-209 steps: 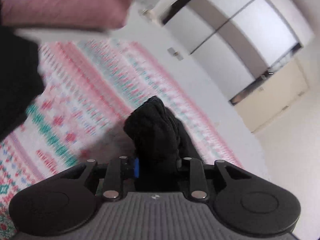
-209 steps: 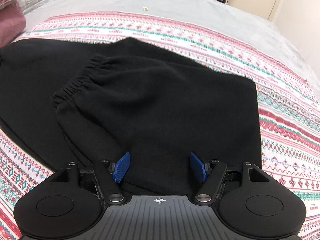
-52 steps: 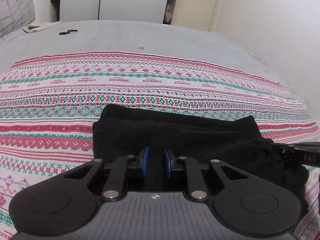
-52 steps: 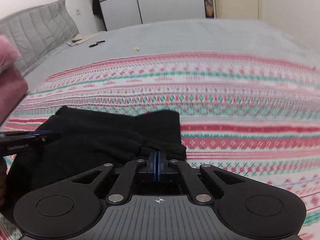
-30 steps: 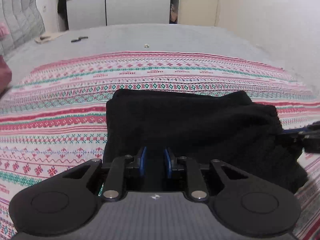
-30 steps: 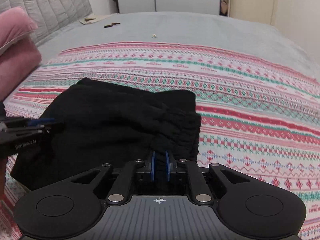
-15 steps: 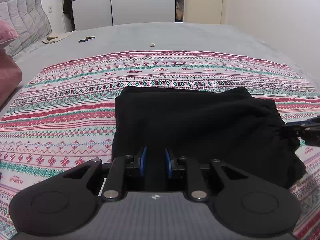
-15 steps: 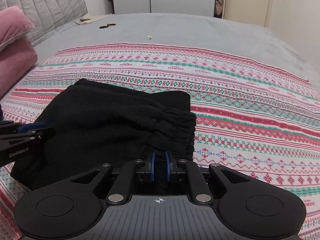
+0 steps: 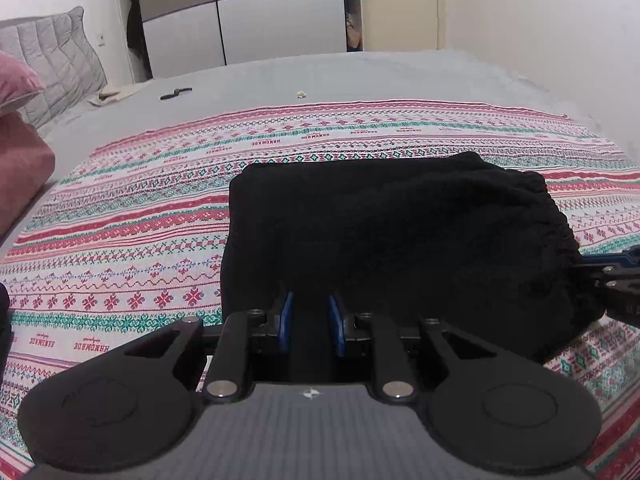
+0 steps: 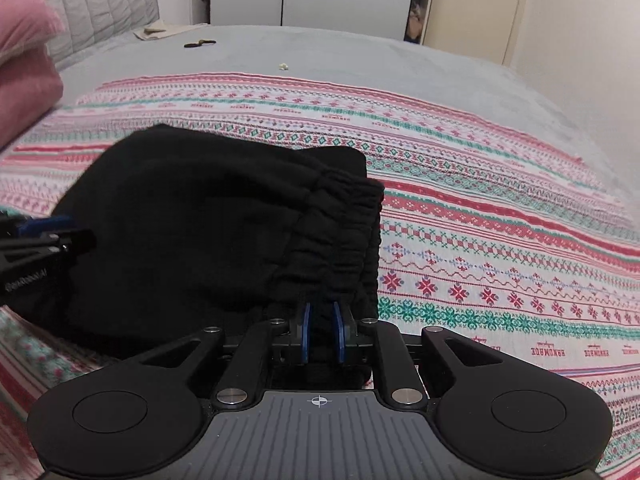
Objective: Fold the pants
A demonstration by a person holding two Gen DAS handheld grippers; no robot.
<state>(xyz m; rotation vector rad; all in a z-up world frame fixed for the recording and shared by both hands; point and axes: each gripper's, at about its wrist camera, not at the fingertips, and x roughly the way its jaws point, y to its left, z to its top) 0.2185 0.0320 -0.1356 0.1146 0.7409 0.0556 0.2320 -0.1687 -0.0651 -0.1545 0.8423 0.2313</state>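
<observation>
Across the bed's patterned blanket [image 9: 120,216] lie my folded black pants [image 9: 380,232]; my left gripper [image 9: 310,322] clamps their near edge, my right gripper [image 10: 320,326] pinches the gathered waistband [image 10: 340,224].

There is one pair of black pants [image 9: 384,232] on one striped blanket [image 9: 120,240]. There are two grippers, left [image 9: 310,326] and right [image 10: 320,330]. One pink pillow [image 10: 24,76] sits on the bed [image 9: 320,76].
</observation>
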